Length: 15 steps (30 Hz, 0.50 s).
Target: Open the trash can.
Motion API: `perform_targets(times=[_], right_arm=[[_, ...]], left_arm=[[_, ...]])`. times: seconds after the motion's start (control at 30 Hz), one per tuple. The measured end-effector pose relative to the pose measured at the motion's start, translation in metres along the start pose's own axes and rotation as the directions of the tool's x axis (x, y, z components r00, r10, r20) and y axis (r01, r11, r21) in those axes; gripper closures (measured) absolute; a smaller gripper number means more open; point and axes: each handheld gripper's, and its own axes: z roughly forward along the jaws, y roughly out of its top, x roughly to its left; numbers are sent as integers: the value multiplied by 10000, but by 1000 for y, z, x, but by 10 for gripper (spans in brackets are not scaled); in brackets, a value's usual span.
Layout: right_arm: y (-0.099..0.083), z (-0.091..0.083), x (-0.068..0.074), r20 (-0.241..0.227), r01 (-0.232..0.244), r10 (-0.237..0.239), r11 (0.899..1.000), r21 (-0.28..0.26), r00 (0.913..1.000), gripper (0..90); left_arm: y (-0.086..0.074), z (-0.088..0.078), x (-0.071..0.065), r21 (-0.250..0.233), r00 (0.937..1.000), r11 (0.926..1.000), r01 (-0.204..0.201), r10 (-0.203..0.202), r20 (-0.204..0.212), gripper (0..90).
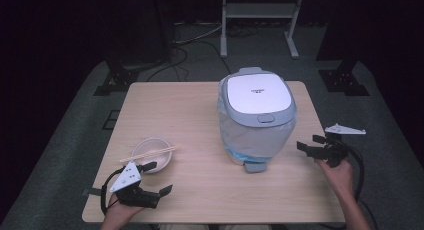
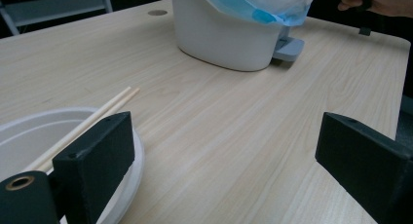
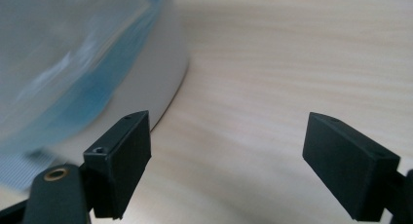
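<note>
A white pedal bin [image 1: 256,115] with a closed lid [image 1: 257,92] and a clear blue-edged bag liner stands right of centre on the wooden table [image 1: 200,105]. A white bowl [image 1: 151,152] with a pair of chopsticks [image 1: 149,153] laid across it sits near the front left. My left gripper [image 1: 159,178] hovers open just in front of the bowl [image 2: 29,131], nothing between its jaws [image 2: 224,151]. My right gripper [image 1: 310,143] is open at the table's right edge, pointing at the bin's base [image 3: 160,73], its jaws empty [image 3: 229,156].
The bin's grey foot pedal [image 1: 256,166] juts toward the front edge. Bare tabletop lies between the bowl and the bin [image 2: 219,34]. On the carpet behind the table stand a light metal frame [image 1: 260,10] and dark stand feet [image 1: 117,80].
</note>
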Motion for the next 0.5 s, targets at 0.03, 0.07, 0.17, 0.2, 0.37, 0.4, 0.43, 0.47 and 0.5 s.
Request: perform_targets(times=[0.03, 0.07, 0.17, 0.2, 0.37, 0.4, 0.43, 0.47, 0.5], right_arm=[[9, 4, -4, 184, -41, 42, 9999, -100, 9998, 164], [13, 6, -5, 255, -47, 49, 9999, -93, 9997, 164], [26, 14, -6, 407, -32, 33, 10000, -21, 9992, 164], [30, 17, -5, 472, -6, 5, 10000, 2, 9989, 164], [44, 25, -3, 755, 13, -9, 10000, -46, 9971, 164], [48, 27, -2, 773, 23, -20, 10000, -39, 9970, 164], [52, 30, -1, 844, 73, -67, 10000, -64, 9964, 164], [57, 33, 1, 929, 139, -132, 9999, -69, 9956, 165], [57, 33, 1, 929, 139, -132, 9999, -69, 9956, 165]], left_arm=[[0, 0, 0, -24, 10000, 10000, 12, -12, -4, 64], [1, -1, 1, -48, 10000, 10000, 31, -31, 5, 63], [1, -1, 2, -77, 10000, 10000, 43, -43, -4, 64], [1, -2, 3, -91, 10000, 9999, 55, -55, -12, 64], [2, -4, 3, -130, 10000, 9999, -45, 45, -12, 64], [3, -5, 3, -149, 10000, 9999, -63, 63, 6, 64], [3, -5, 3, -180, 10000, 9998, -60, 61, 20, 64], [3, -5, 3, -187, 10000, 9998, -63, 63, 31, 64], [3, -5, 3, -189, 10000, 9998, -69, 70, 50, 64]])
